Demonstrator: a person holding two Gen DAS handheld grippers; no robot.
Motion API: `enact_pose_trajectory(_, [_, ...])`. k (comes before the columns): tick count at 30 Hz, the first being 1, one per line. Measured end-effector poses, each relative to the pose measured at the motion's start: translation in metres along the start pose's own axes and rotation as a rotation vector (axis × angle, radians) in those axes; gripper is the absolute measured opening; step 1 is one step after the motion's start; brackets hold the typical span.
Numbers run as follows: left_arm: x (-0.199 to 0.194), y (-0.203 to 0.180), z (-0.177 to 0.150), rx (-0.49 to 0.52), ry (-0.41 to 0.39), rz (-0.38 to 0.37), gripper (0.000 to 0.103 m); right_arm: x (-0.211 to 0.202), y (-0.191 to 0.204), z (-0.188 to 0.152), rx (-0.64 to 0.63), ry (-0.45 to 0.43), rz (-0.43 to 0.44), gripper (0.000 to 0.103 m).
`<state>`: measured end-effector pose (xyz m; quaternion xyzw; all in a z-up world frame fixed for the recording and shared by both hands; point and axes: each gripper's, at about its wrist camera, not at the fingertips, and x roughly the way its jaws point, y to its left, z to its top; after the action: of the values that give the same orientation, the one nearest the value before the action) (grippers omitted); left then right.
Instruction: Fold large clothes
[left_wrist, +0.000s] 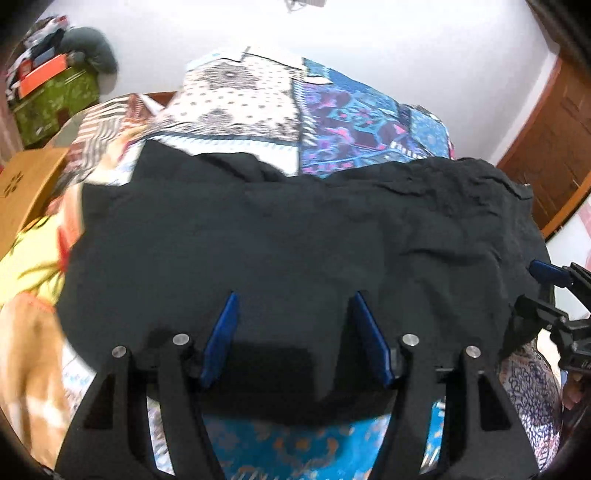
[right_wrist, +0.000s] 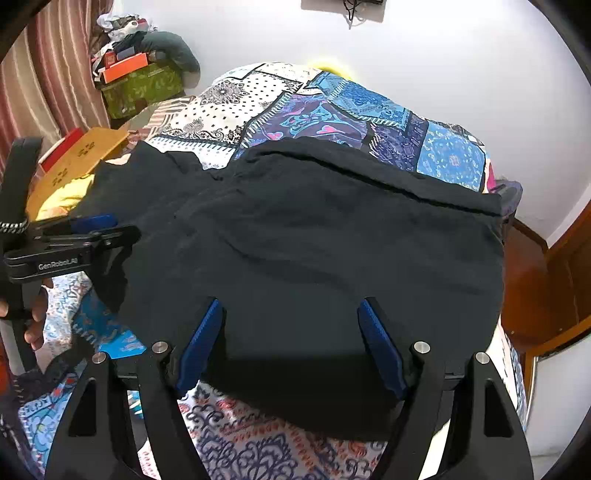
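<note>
Garment: black garment (left_wrist: 288, 236) spread flat on the patchwork quilt (left_wrist: 332, 118) of the bed, already doubled over, with a seamed fold edge along its far side.
Left claw (left_wrist: 293, 302): blue pads wide apart, above the garment's near edge; cloth lies under the gap, nothing pinched.
Right claw (right_wrist: 290, 308): jaws well apart, over the near hem of the garment; no cloth gripped.
Claw spacing: each shows in the other's view, at opposite ends of the garment's near edge.
Hand: fingers (right_wrist: 35, 325) on the left claw's handle, beside the garment's left corner.
Beyond the garment: green box (right_wrist: 142, 88) with an orange box on it, near the wall.
Caveat: left view blurred at its left margin; the quilt pattern there probably continues.
</note>
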<state>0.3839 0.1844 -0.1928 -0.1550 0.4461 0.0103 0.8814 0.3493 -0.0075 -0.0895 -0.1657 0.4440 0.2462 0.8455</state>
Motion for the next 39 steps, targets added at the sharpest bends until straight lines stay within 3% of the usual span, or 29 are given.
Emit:
enact_pose_trajectory(5, [-0.03, 0.032, -0.017, -0.08, -0.05, 0.048, 0.064, -0.014, 0.001, 0.0, 0.022, -0.021, 0.005, 0.073])
enact_pose_trajectory(8, [-0.043, 0.059, -0.03, -0.178, -0.067, 0.076, 0.064, -0.021, 0.002, 0.002, 0.016, -0.038, -0.007, 0.073])
enact_pose_trajectory(12, [-0.038, 0.1, -0.047, -0.348, -0.028, 0.073, 0.064, -0.027, 0.005, 0.006, 0.012, -0.066, -0.026, 0.073])
enact_pose_trajectory(14, [-0.033, 0.11, -0.054, -0.414, -0.008, 0.025, 0.064, -0.027, 0.006, 0.007, 0.013, -0.068, -0.031, 0.073])
enact_pose_trajectory(19, [-0.016, 0.125, -0.065, -0.589, 0.004, -0.228, 0.064, -0.013, 0.007, 0.007, 0.021, -0.042, -0.039, 0.073])
enact_pose_trajectory(21, [-0.004, 0.127, -0.064, -0.647, 0.02, -0.289, 0.065, -0.008, 0.007, 0.006, 0.028, -0.026, -0.037, 0.073])
enact_pose_trajectory(29, [0.034, 0.132, -0.063, -0.75, 0.038, -0.35, 0.081, 0.004, 0.004, -0.001, 0.045, -0.002, -0.03, 0.073])
enact_pose_trajectory(34, [0.048, 0.123, -0.051, -0.749, 0.009, -0.31, 0.093, 0.005, 0.002, -0.002, 0.039, -0.009, -0.034, 0.073])
enact_pose_trajectory(37, [0.052, 0.109, -0.044, -0.744, -0.016, -0.214, 0.097, 0.006, 0.002, -0.002, 0.039, -0.01, -0.035, 0.073])
enact_pose_trajectory(39, [0.049, 0.098, -0.042, -0.729, -0.049, -0.136, 0.093, 0.006, 0.002, -0.002, 0.037, -0.009, -0.036, 0.073])
